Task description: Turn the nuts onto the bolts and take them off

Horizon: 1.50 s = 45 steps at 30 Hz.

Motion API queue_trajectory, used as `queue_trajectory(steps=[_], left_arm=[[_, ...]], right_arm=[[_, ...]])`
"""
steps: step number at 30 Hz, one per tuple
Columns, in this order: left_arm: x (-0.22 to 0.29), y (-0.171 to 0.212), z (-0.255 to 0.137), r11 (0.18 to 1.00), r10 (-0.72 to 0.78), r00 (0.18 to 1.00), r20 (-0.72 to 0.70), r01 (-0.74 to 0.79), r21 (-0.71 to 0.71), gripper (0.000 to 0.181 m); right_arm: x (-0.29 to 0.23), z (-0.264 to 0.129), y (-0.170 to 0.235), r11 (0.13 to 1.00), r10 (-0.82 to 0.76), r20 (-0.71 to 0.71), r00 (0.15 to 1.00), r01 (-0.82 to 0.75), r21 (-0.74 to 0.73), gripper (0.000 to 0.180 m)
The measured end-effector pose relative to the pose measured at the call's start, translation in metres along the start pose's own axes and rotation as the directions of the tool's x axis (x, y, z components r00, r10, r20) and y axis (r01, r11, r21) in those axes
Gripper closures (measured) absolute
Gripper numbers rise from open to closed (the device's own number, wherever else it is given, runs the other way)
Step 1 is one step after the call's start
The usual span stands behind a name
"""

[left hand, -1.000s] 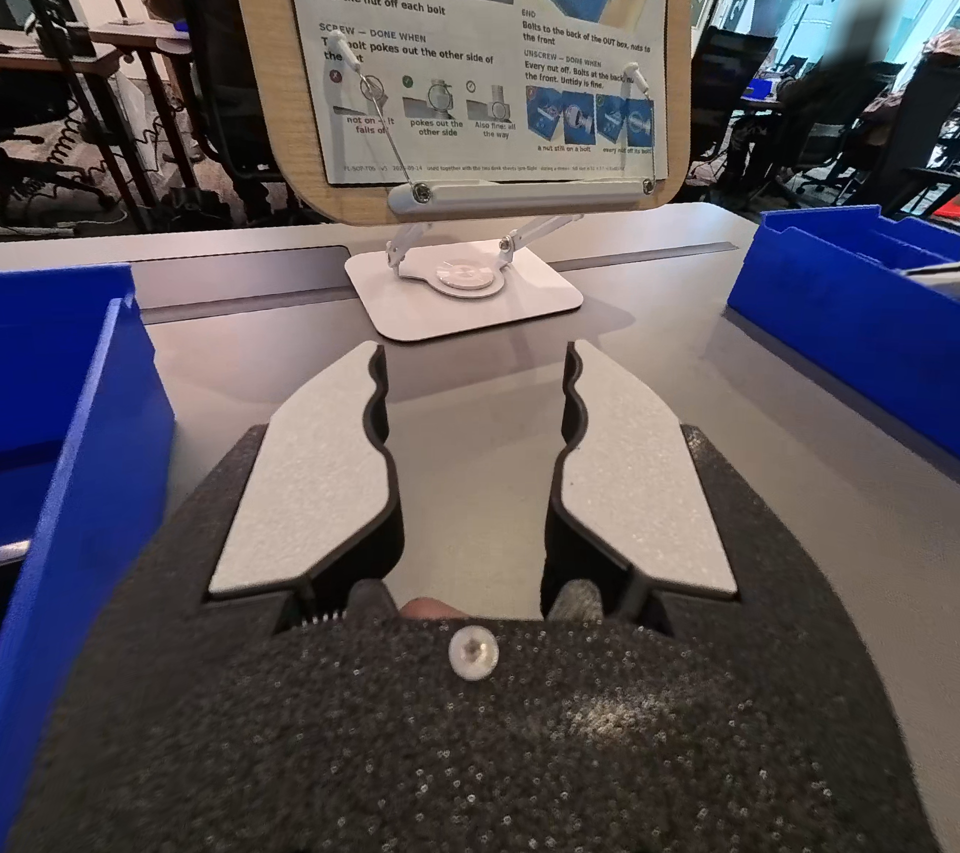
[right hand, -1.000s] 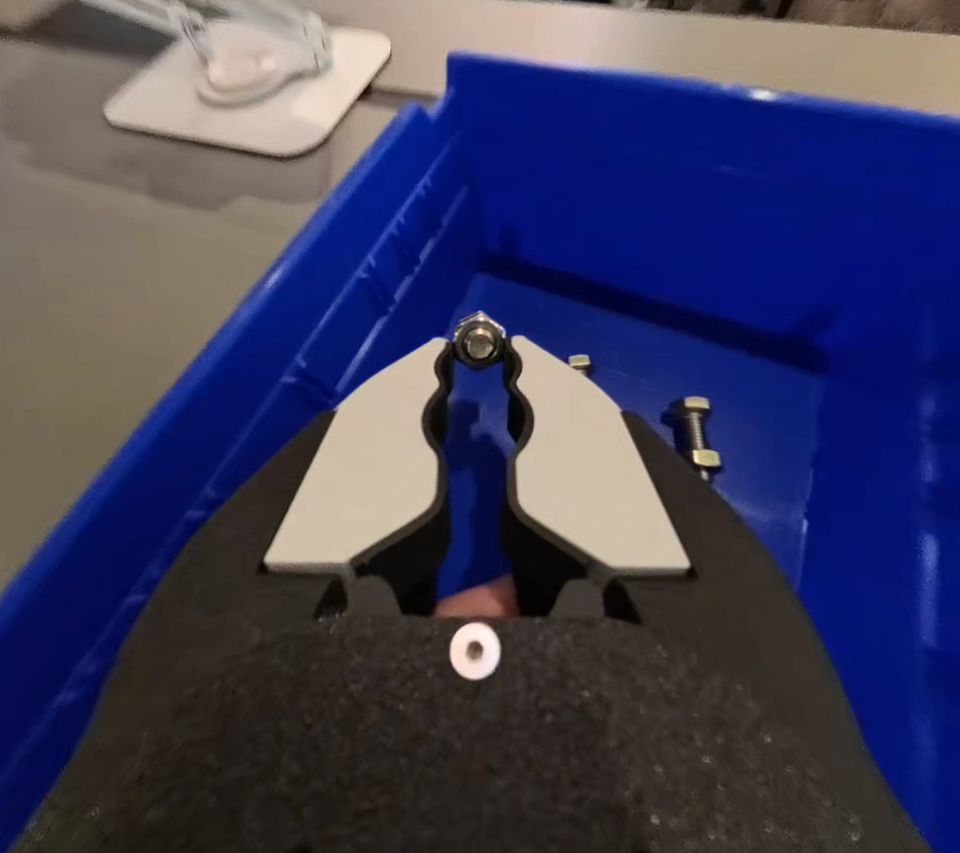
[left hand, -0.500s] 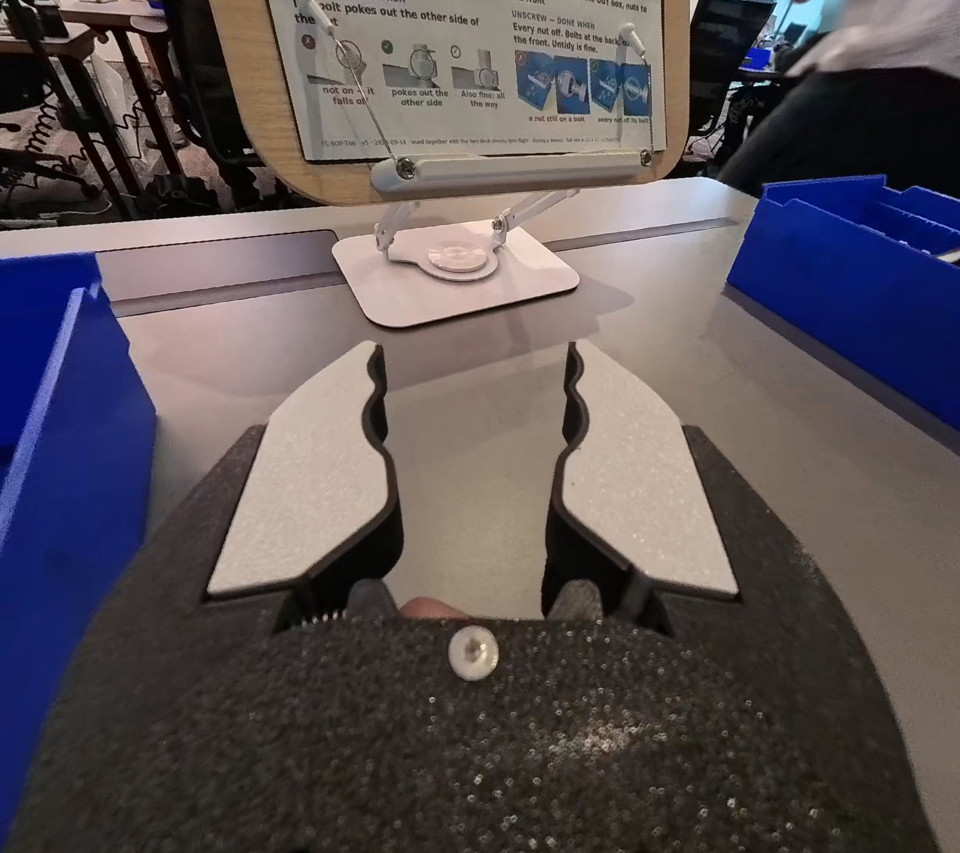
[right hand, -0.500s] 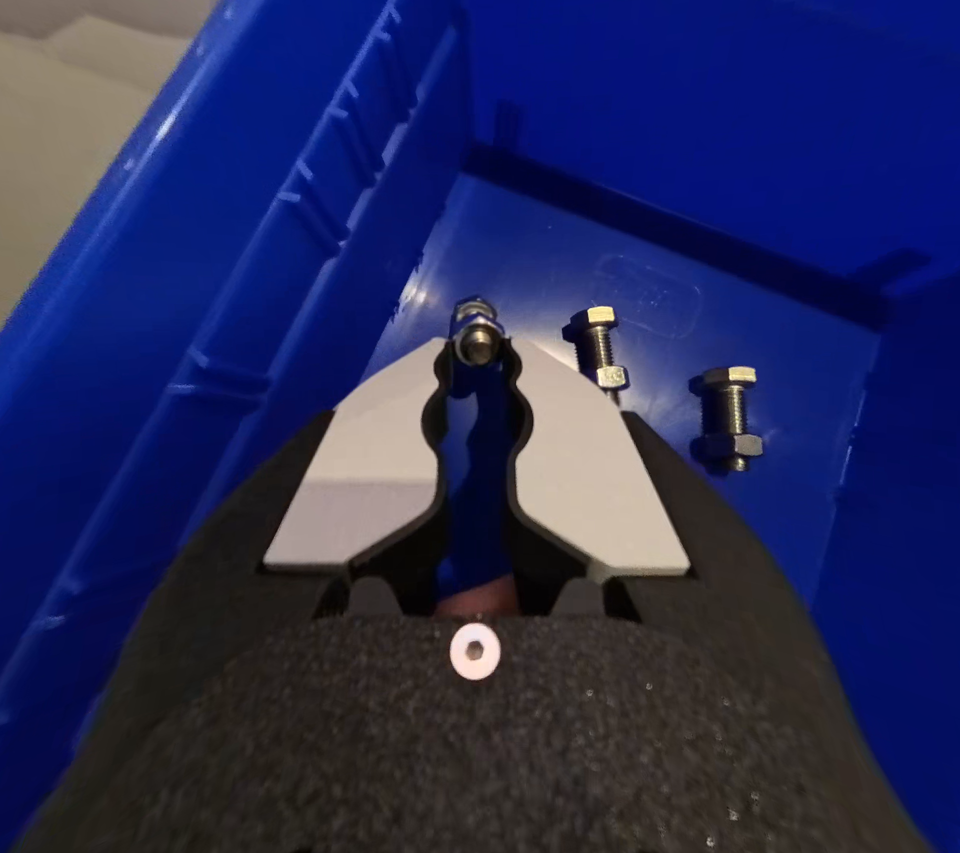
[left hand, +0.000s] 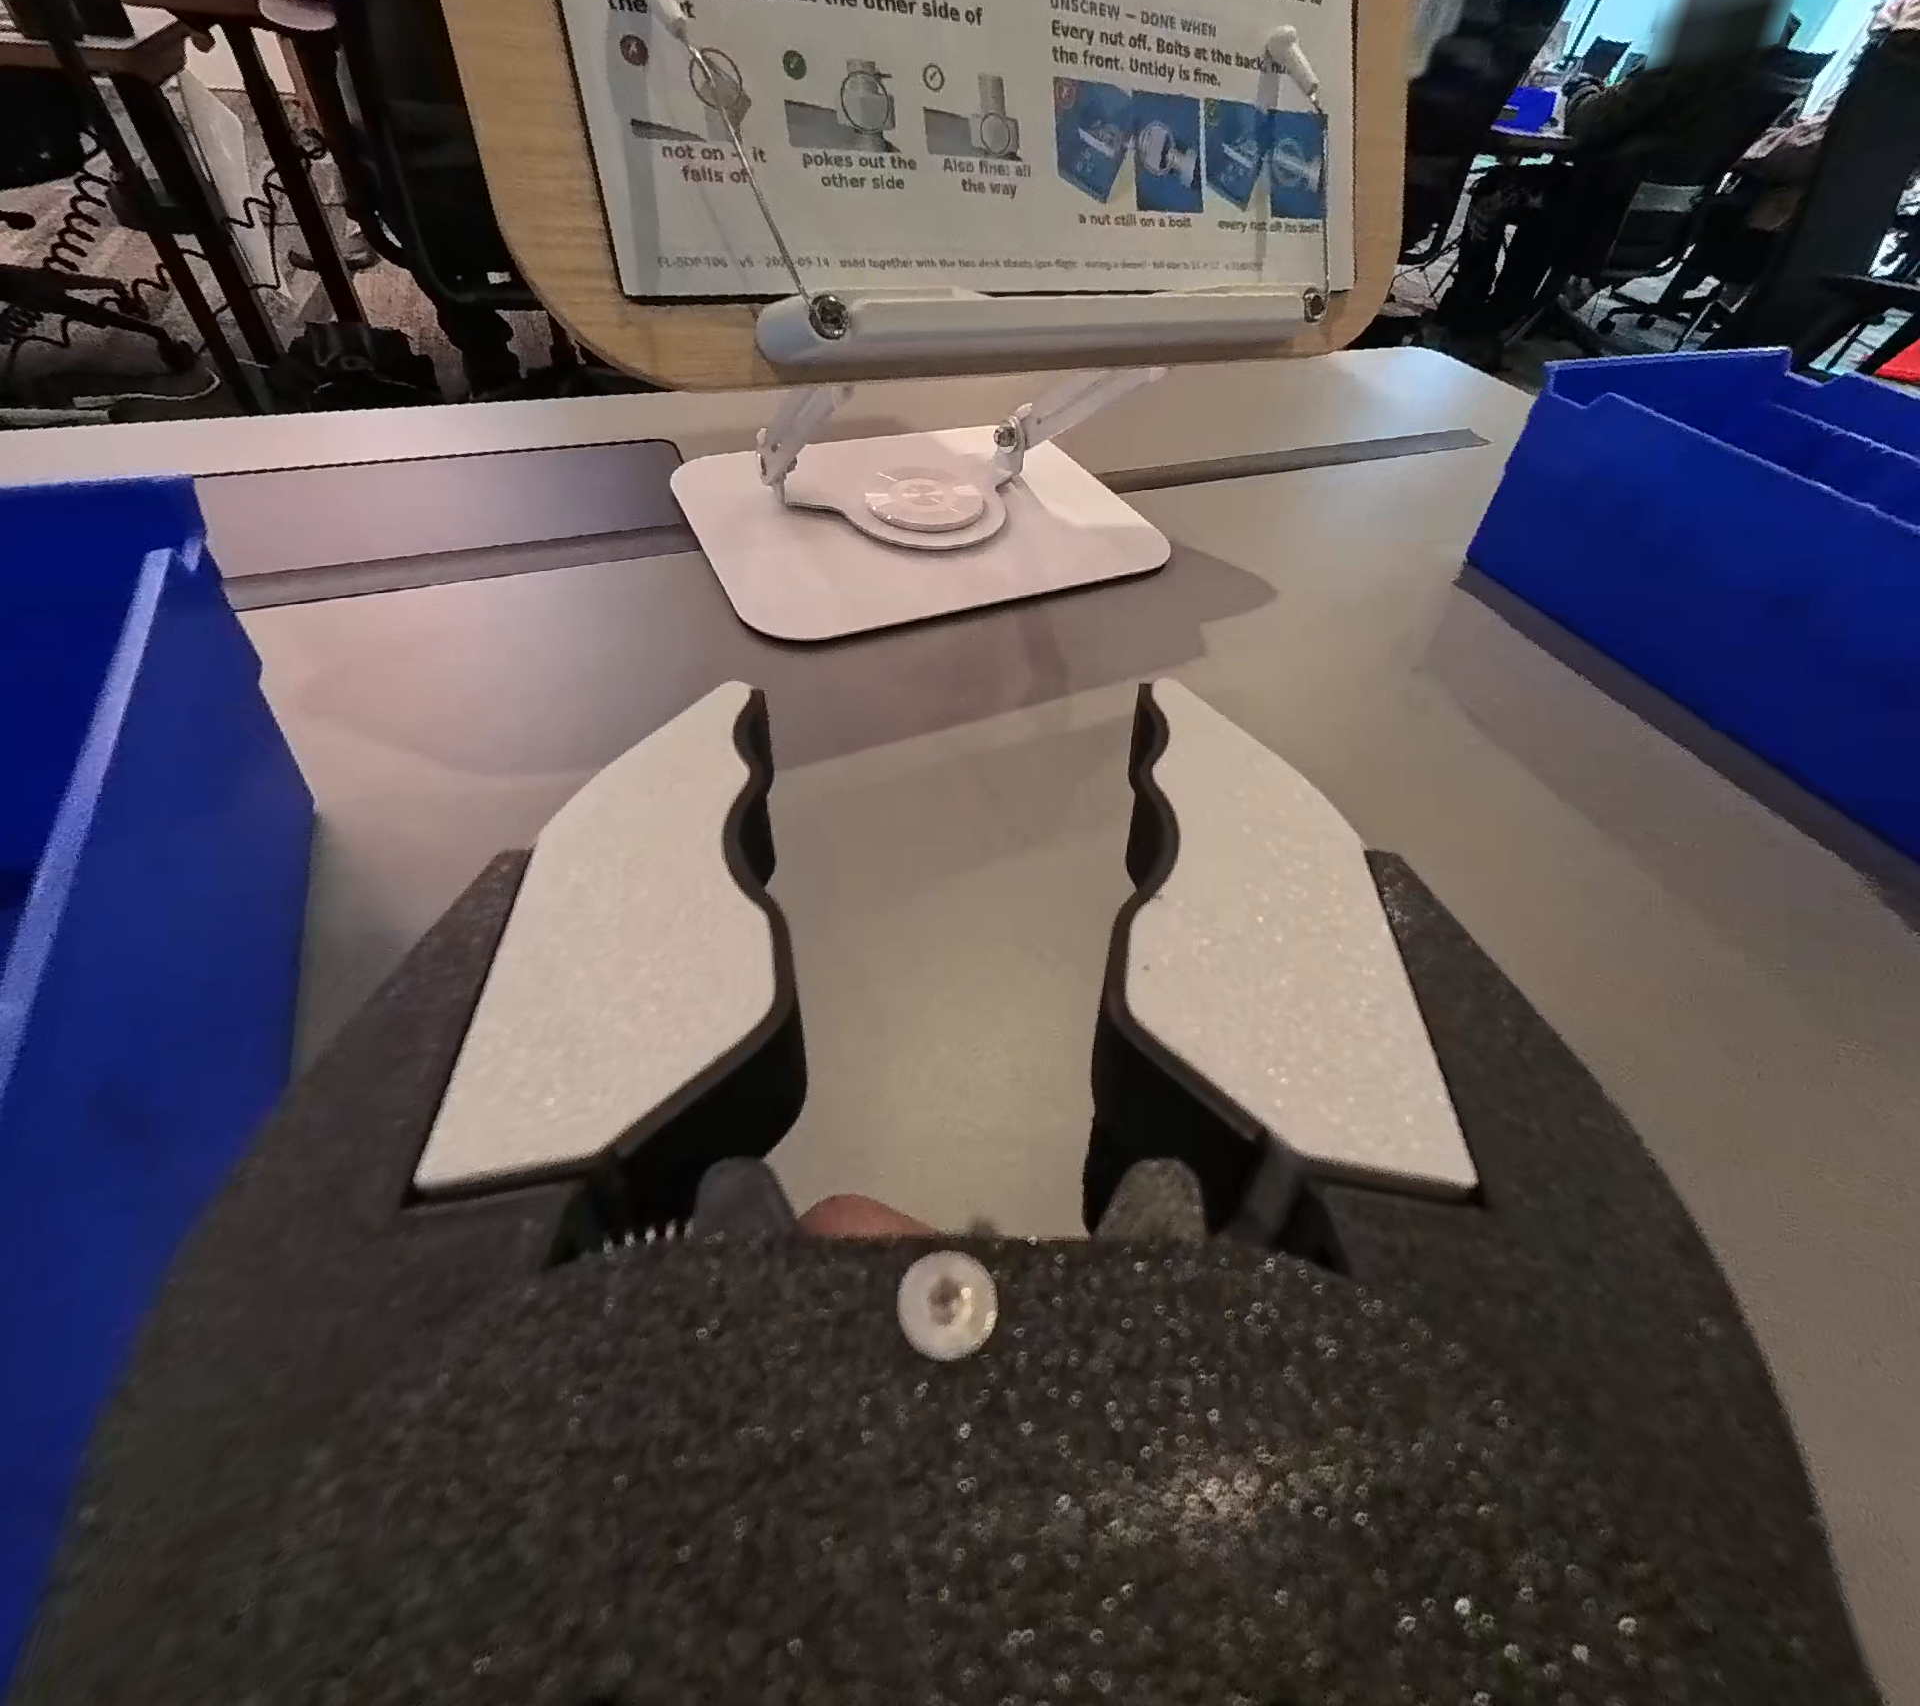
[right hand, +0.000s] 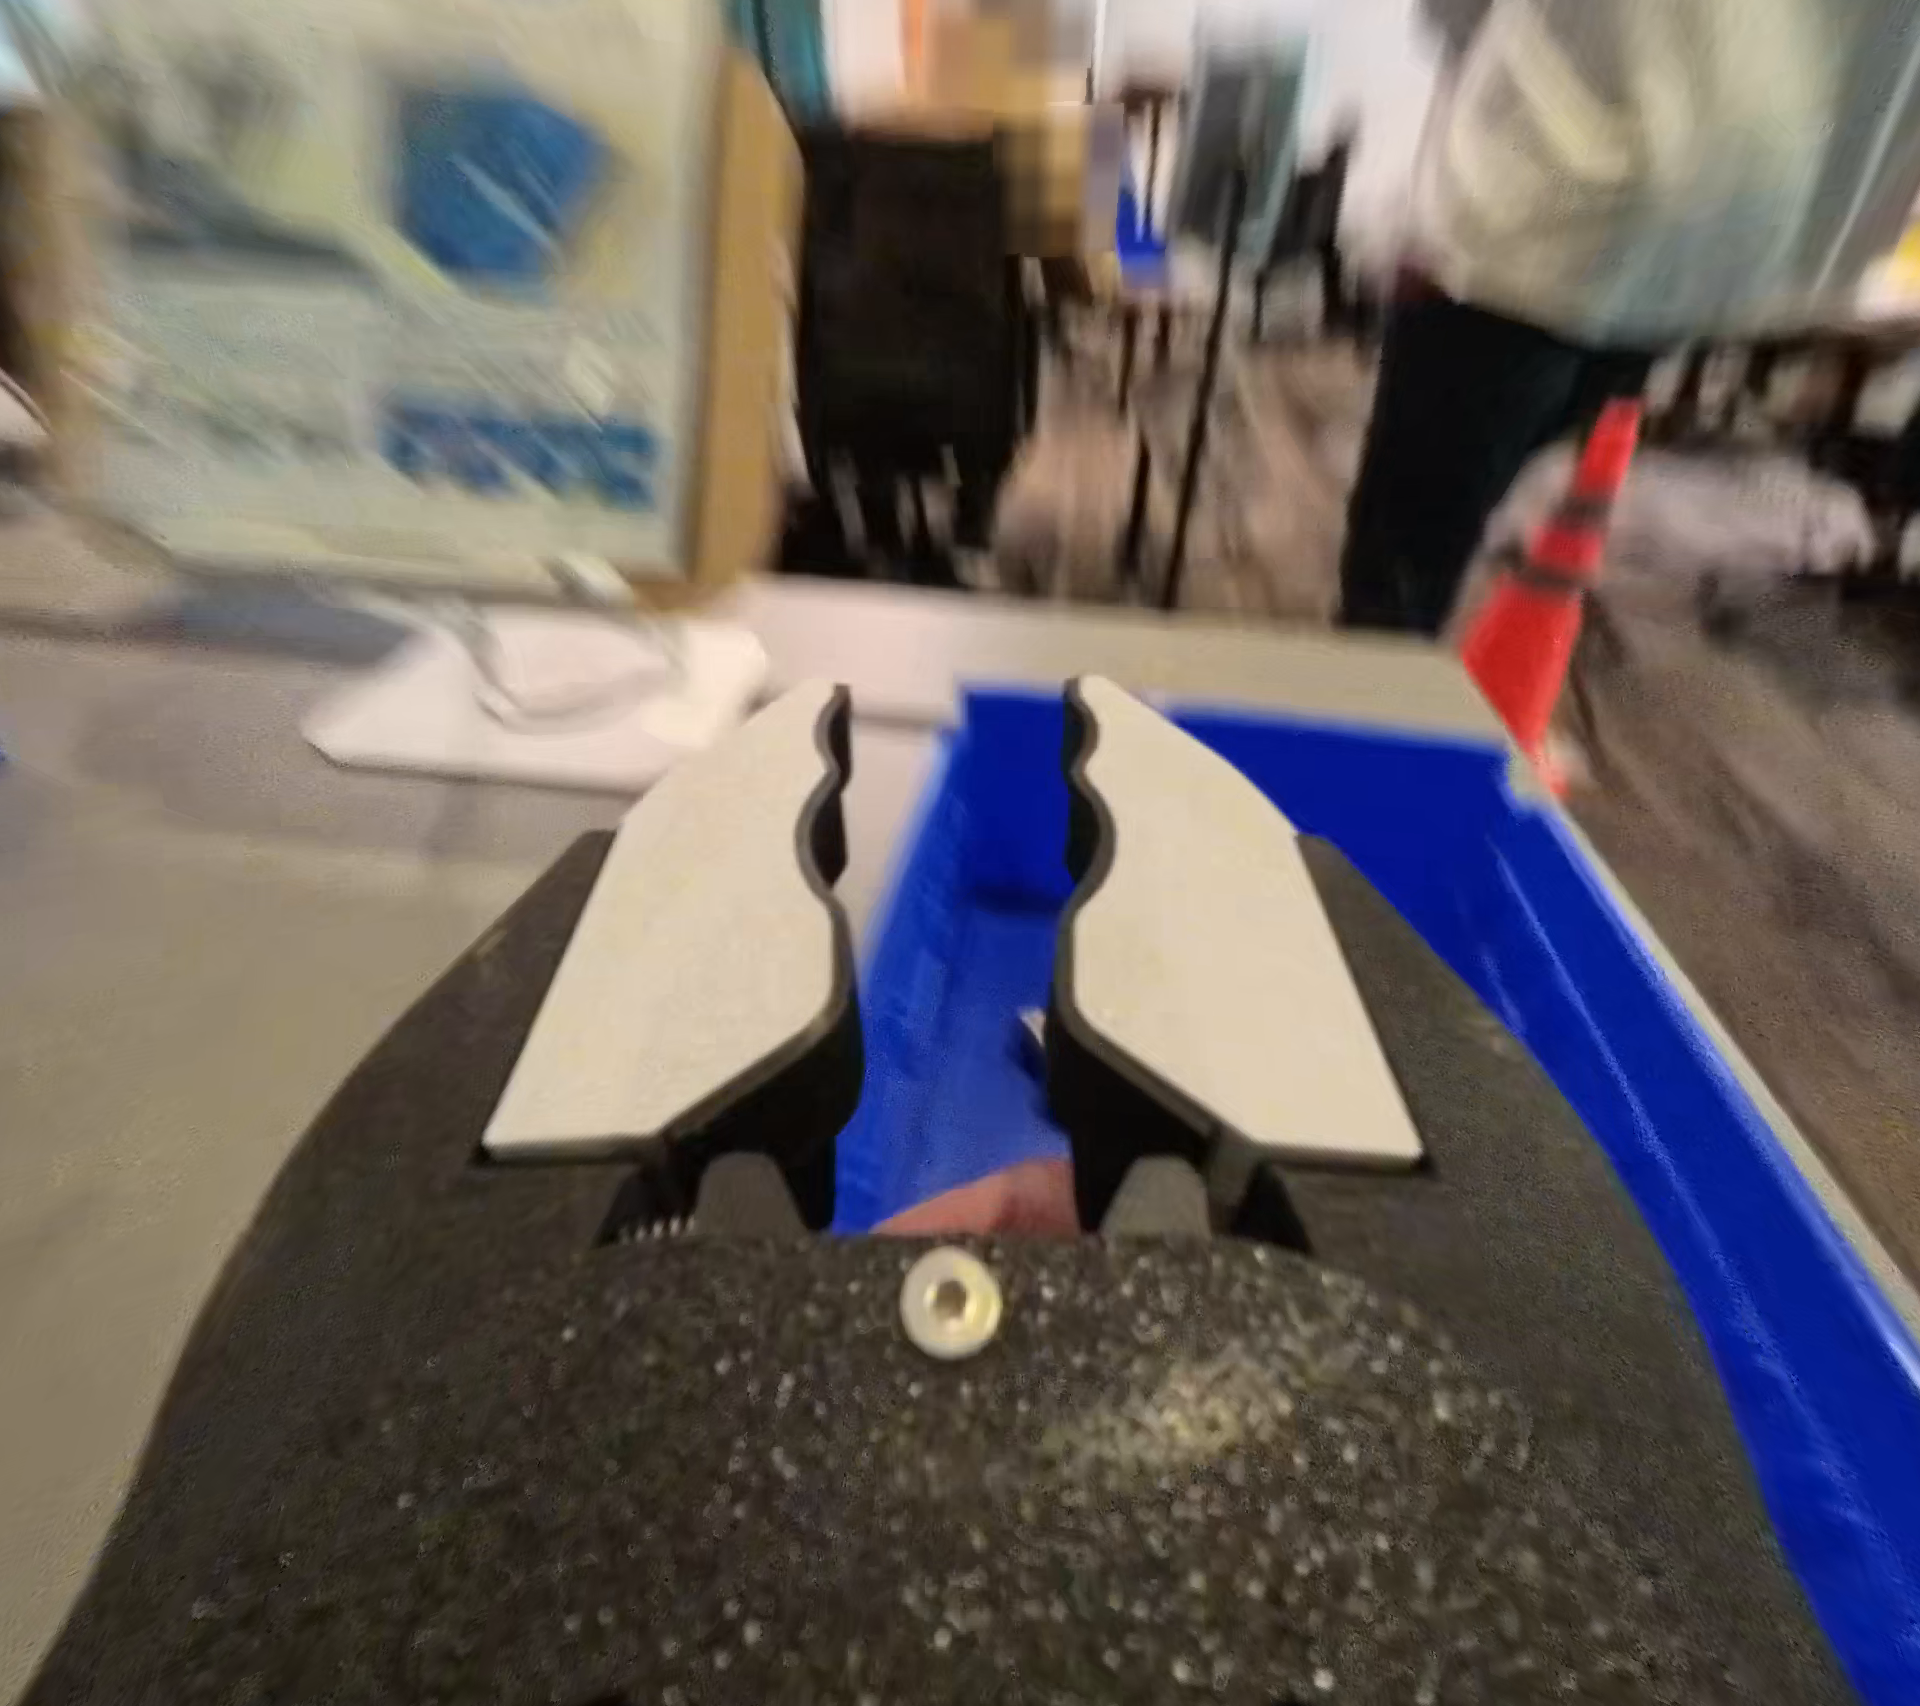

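My left gripper (left hand: pixel 951 700) is open and empty above the grey table (left hand: pixel 935 929), between two blue bins. My right gripper (right hand: pixel 956 700) is open and empty, raised over the right blue bin (right hand: pixel 1507 929); this view is blurred by motion. A small pale bit of something (right hand: pixel 1032 1028) shows low inside that bin between the fingers; I cannot tell what it is. No bolt or nut shows clearly in either view. The right bin also shows in the left wrist view (left hand: pixel 1714 576).
A second blue bin (left hand: pixel 114 825) stands at the left. An instruction board on a white stand (left hand: pixel 920 544) stands at the table's back middle. A person (right hand: pixel 1610 150) stands behind the table, and an orange cone (right hand: pixel 1548 576) is on the floor. The left gripper's tips are roughly 40 centimeters from the right gripper's.
My right gripper has let go of the bolt with its nut, opened, and lifted up out of the bin. My left gripper has stayed open and nearly still.
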<state>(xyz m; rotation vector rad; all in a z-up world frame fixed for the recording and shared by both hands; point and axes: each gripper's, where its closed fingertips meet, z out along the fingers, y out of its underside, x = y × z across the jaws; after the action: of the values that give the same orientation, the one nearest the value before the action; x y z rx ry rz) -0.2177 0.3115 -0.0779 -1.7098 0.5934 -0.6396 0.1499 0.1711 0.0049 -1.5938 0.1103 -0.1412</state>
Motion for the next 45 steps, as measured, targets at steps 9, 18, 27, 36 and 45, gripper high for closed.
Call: queue_trajectory(steps=[9,18,27,36,45], left_arm=[[0.006,0.013,0.005,0.999,0.002,1.0,-0.017,-0.003,-0.05,0.115],[0.029,0.021,0.003,0.993,-0.009,0.995,-0.102,-0.003,-0.119,0.117],[-0.038,-0.049,-0.138,0.869,0.228,0.966,-0.12,-0.258,-0.421,0.119],[-0.19,0.062,-0.172,0.413,0.151,0.987,0.059,-0.008,-0.911,0.122],[-0.222,0.11,-0.166,0.268,0.114,0.984,0.14,0.105,-0.958,0.129]], right_arm=[[-0.228,-0.025,0.071,0.995,-0.094,0.409,0.907,0.1,0.009,0.132],[-0.225,-0.03,0.084,0.989,-0.135,0.412,0.901,0.148,-0.002,0.134],[-0.224,-0.028,0.086,0.993,-0.09,0.425,0.901,0.115,-0.035,0.134],[-0.241,-0.035,0.089,0.988,-0.116,0.485,0.867,0.149,-0.031,0.137],[-0.242,-0.035,0.091,0.989,-0.106,0.5,0.86,0.145,-0.041,0.14]])
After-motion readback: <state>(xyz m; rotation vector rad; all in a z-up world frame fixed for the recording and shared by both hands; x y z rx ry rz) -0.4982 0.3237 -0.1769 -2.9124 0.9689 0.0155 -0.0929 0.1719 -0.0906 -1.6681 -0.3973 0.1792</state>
